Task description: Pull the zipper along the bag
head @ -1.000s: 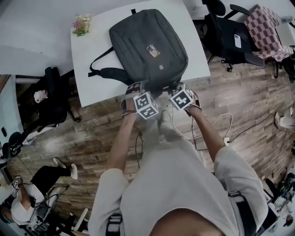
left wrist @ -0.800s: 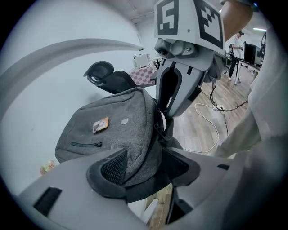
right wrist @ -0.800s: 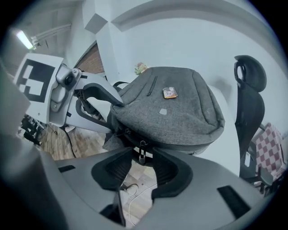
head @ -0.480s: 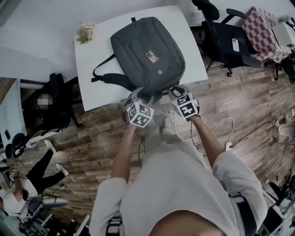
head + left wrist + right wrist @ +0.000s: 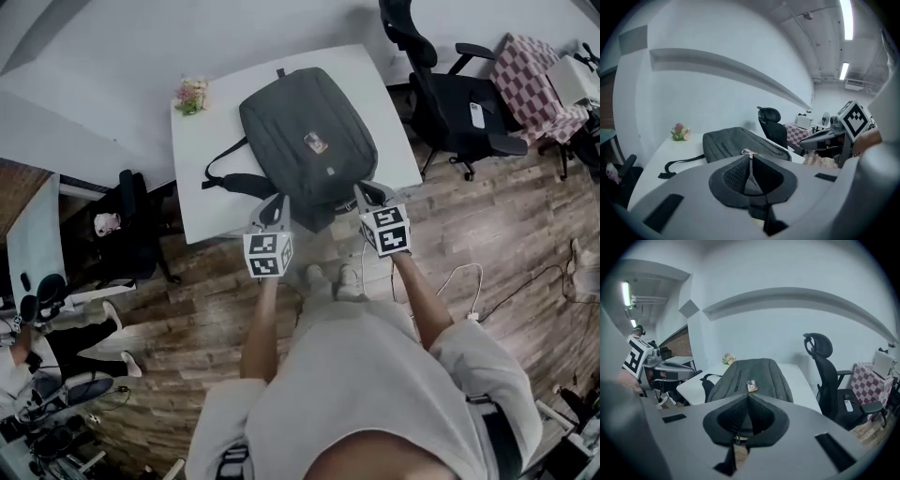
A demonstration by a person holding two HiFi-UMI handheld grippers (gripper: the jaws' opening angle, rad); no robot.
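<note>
Lower centre of the head view: the left gripper [image 5: 276,208] and the right gripper [image 5: 368,195] sit just at the bag's [image 5: 309,141] near end, one at each corner. In its own view the left gripper's [image 5: 750,158] jaws are closing, pads all but met, with nothing between them; the right gripper's [image 5: 747,400] pads are pressed together, also empty.

The likely trouble is that both close on air, or pinch loose cloth rather than the puller; no view shows me the main zipper's slider, so a grab from here would be half blind. The bag's near end seems to overhang the table [image 5: 202,192] edge; a pull with nothing bracing it could drag the bag off, and the strap [image 5: 225,180] at centre left could snag.

The head view alone shows how both grippers lie against the bag and table edge; only the gripper views settle the jaws. The right gripper view shows a pocket zipper [image 5: 738,378] and small tag [image 5: 751,386] on the bag's face; the left gripper view catches the flowers [image 5: 679,131] at middle left, beyond the bag.
</note>
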